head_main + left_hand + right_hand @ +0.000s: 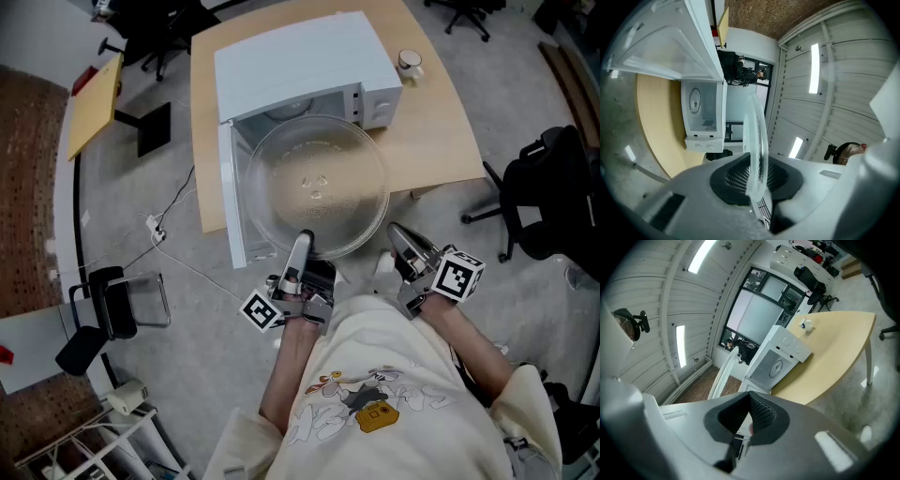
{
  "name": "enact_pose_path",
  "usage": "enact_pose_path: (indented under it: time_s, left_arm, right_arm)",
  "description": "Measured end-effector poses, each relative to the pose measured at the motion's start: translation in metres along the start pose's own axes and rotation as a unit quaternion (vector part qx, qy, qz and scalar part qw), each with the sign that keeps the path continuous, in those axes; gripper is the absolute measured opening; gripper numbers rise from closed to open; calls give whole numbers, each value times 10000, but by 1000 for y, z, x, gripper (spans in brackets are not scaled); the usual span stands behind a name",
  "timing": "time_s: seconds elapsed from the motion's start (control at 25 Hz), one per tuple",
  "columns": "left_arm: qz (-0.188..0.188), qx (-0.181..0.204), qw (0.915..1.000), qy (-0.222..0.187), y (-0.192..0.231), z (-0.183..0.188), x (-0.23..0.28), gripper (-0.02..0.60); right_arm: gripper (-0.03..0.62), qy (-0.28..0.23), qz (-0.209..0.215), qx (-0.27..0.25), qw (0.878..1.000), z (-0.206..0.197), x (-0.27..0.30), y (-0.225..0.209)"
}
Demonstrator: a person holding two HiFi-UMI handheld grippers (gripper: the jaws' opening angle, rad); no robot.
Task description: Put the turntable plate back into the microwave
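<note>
A round clear glass turntable plate (pixel 319 187) hangs level in front of the white microwave (pixel 309 66), whose door (pixel 230 197) stands open to the left. My left gripper (pixel 302 246) is shut on the plate's near rim. In the left gripper view the plate (pixel 757 140) stands edge-on between the jaws of the left gripper (pixel 757 187), with the microwave's empty cavity (pixel 703 117) beyond. My right gripper (pixel 398 234) is shut on nothing, just right of the plate's near edge and apart from it. In the right gripper view its pads (pixel 761 413) meet, and the microwave (pixel 780 359) lies ahead.
The microwave sits on a light wooden table (pixel 441 122) with a small mug (pixel 410 63) to its right. A black office chair (pixel 553 187) stands at the right, a folding chair (pixel 112 309) at the left. A cable and plug (pixel 155 228) lie on the grey floor.
</note>
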State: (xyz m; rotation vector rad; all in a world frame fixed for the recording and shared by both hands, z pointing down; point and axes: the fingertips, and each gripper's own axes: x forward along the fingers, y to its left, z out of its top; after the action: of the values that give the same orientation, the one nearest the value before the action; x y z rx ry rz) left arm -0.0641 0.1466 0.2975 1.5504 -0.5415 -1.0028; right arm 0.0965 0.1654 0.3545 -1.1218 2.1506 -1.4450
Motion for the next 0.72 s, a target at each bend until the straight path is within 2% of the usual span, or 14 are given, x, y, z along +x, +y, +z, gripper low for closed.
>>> enact_pose_path:
  time_s: [0.52,0.68,0.72]
  left_arm:
    - [-12,8,10000,-4,0,-1,-6,52]
    - [-29,22,10000,3,0,0,-7,52]
    - [-42,23,10000,8,-2,-1,-8,52]
  right_arm:
    - [8,11,-19,-41,10000,-2,-2,0]
    - [9,-202,235,356,9989,8,-1,7]
    - [69,-277,425,490,9975,14,-1,14]
